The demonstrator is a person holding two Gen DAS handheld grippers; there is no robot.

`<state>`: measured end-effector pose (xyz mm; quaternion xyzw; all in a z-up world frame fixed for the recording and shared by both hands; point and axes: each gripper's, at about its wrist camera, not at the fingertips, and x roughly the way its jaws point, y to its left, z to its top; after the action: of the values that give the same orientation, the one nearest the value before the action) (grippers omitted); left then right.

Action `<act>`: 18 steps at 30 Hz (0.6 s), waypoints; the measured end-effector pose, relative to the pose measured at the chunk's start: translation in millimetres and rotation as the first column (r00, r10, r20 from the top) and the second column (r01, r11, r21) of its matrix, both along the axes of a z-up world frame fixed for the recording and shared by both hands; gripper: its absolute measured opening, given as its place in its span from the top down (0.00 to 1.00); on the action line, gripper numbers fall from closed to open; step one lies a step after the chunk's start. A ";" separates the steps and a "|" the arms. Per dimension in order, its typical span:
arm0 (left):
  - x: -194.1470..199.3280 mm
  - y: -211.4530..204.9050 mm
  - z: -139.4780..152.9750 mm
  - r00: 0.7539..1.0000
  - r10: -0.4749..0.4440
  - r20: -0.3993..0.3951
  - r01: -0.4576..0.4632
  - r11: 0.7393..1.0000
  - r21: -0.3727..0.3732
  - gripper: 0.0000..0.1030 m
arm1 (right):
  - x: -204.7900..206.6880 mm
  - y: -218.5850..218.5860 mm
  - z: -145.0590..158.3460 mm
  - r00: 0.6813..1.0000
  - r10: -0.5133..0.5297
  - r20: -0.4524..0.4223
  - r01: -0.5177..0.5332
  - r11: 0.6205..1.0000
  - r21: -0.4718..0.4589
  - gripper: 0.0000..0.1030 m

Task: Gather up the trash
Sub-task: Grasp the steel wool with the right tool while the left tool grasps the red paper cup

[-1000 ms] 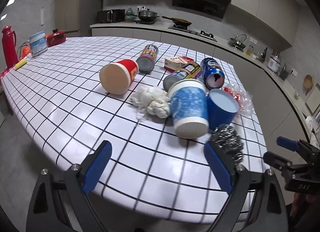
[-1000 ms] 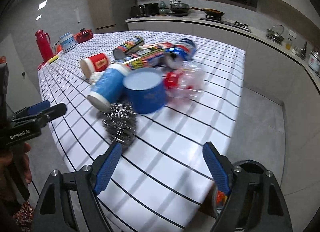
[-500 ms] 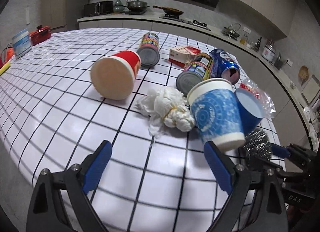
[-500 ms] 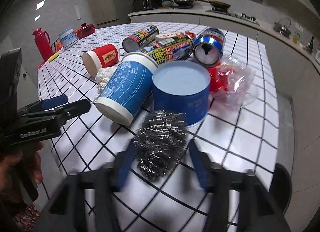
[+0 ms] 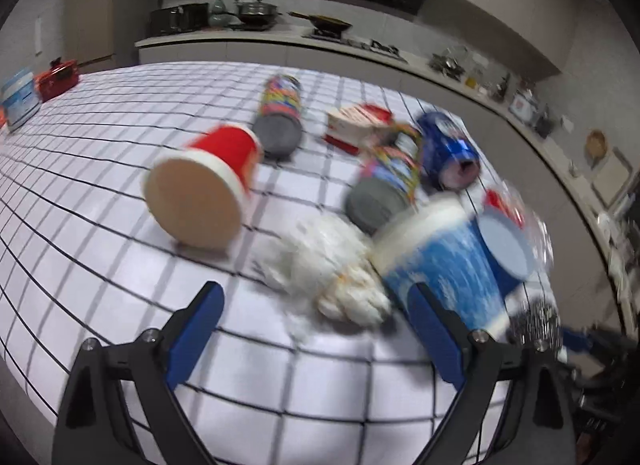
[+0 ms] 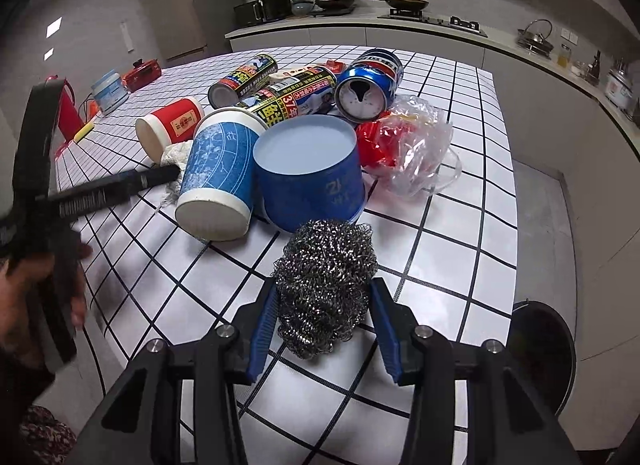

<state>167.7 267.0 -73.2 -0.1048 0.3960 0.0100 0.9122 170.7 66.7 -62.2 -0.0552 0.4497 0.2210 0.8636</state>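
Note:
My right gripper (image 6: 323, 299) is shut on a steel wool scrubber (image 6: 325, 285) at the near edge of the white tiled table (image 6: 460, 233). Behind it lie a dark blue cup (image 6: 310, 175), a light blue paper cup (image 6: 220, 181), a red paper cup (image 6: 170, 125), cans (image 6: 368, 83) and a plastic bag with red wrappers (image 6: 408, 145). My left gripper (image 5: 316, 307) is open just in front of a crumpled white tissue (image 5: 332, 269), between the red cup (image 5: 200, 193) and the light blue cup (image 5: 436, 261). The scrubber shows blurred at the right (image 5: 534, 321).
A black trash bin (image 6: 540, 353) stands on the floor right of the table. A red and white carton (image 5: 358, 121) lies behind the cans. A red thermos, a container and a red pot (image 6: 142, 71) stand at the table's far left. A kitchen counter (image 6: 400, 25) runs behind.
My right gripper has closed on the steel wool scrubber. My left gripper has moved forward towards the white tissue and stays open; its view is blurred by motion.

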 end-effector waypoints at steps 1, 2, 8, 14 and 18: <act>1.1 7.3 2.3 1.000 0.017 0.007 -0.017 1.000 0.002 0.09 | -0.1 0.4 0.1 1.000 0.002 0.002 -0.002 1.000 -0.001 0.53; 2.7 14.4 4.7 0.999 0.032 0.015 -0.032 0.999 0.012 0.09 | 0.2 0.7 0.1 1.000 0.001 0.004 -0.001 1.000 -0.001 0.53; 15.4 43.6 13.0 0.996 0.080 0.044 -0.083 0.995 0.061 0.05 | 5.2 1.4 0.7 1.000 -0.021 0.005 0.021 1.000 0.004 0.53; 52.7 61.2 -4.2 0.998 0.059 -0.010 -0.058 0.992 0.112 0.04 | 9.1 2.2 -0.3 0.999 -0.047 -0.003 0.047 0.999 0.004 0.53; 63.1 65.3 -13.2 0.999 0.022 -0.034 -0.020 0.998 0.064 0.23 | 9.3 3.6 0.0 0.998 -0.061 -0.004 0.061 0.998 0.000 0.53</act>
<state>230.8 332.3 -86.4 -0.0795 0.4100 0.0339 0.9080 180.0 70.3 -62.2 -0.0412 0.4528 0.1945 0.8691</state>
